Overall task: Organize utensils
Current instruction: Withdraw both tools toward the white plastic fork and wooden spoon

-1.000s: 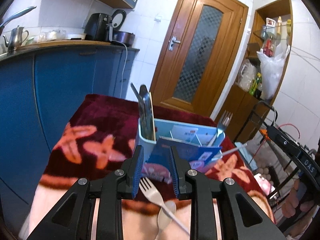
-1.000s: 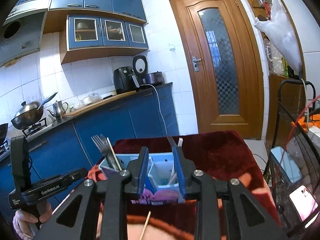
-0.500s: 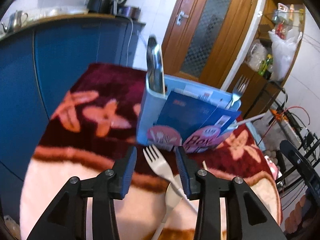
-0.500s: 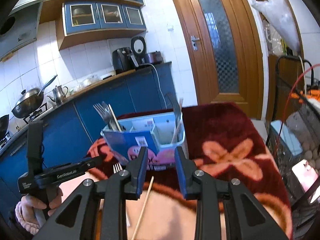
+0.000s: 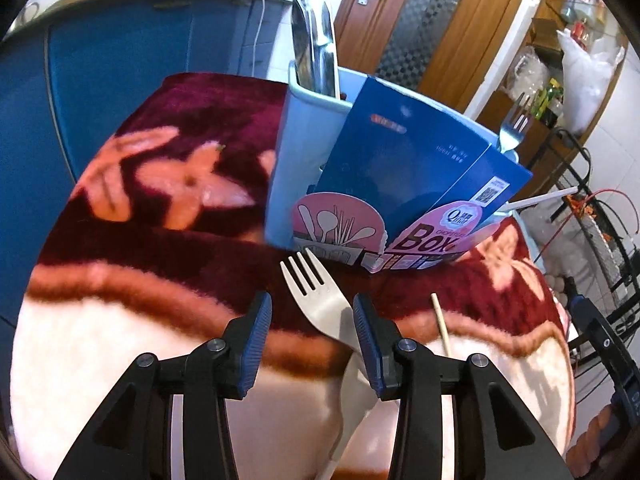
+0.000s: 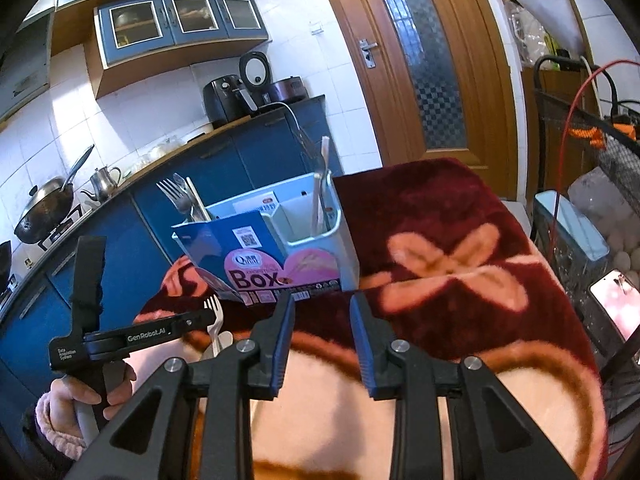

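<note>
A light blue utensil box with a blue and pink label stands on the flowered blanket; it also shows in the right wrist view. Metal spoons and a fork stand in it. A pale fork lies on the blanket, its head between the fingers of my open left gripper, which hovers just above it. A pale spoon and a wooden chopstick lie beside it. My right gripper is open and empty in front of the box.
Blue kitchen cabinets stand left of the table, a wooden door behind. A wire rack with cables stands at the right. The left gripper and the hand holding it show at the right wrist view's lower left.
Both grippers have come down and forward toward the blanket. My left gripper has opened wider and now straddles the pale fork's head.
</note>
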Demonstrator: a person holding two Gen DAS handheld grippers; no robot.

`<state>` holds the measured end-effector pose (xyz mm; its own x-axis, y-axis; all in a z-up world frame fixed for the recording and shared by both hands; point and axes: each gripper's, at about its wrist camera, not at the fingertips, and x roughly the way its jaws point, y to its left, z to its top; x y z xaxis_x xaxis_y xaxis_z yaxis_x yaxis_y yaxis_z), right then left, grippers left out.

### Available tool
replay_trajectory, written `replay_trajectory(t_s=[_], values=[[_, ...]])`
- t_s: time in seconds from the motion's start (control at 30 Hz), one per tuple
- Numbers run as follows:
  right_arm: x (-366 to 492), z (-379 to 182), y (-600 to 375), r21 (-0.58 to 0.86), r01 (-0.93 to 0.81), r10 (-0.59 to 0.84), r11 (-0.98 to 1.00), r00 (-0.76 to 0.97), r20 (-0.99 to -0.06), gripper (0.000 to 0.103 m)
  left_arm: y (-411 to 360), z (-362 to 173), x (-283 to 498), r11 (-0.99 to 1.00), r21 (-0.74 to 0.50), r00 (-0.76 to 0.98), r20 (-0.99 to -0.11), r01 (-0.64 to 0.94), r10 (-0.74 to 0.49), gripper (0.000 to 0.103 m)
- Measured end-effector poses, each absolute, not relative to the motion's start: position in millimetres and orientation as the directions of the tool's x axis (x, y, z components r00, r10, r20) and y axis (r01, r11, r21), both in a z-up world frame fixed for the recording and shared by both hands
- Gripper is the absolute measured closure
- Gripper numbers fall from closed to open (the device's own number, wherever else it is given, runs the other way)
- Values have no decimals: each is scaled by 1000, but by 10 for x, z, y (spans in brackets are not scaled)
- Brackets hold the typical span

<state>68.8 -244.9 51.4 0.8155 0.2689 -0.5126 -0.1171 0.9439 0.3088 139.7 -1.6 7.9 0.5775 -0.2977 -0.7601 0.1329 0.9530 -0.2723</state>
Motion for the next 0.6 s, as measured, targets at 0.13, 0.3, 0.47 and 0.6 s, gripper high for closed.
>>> replay_trajectory(t_s=[0.13,0.3,0.47,0.6], values=[[697,463,-2470,319,-118,277,940,810,-517,71,-78,28,1475,955,-261,563,-773,139,-293,60],[718,402,-2509,335,-115,286,935,802,-524,71,-98,30,1540,954,-265,562,-773,137,-295,60],[732,351,-2520,344,-118,296,931,795,-529,71,-67,40,1546,954,-273,571,-767,122,-293,75],[739,351,-2511,345,-120,299,931,794,-530,71,5,39,1561,936,-331,569,-751,117,-337,93]])
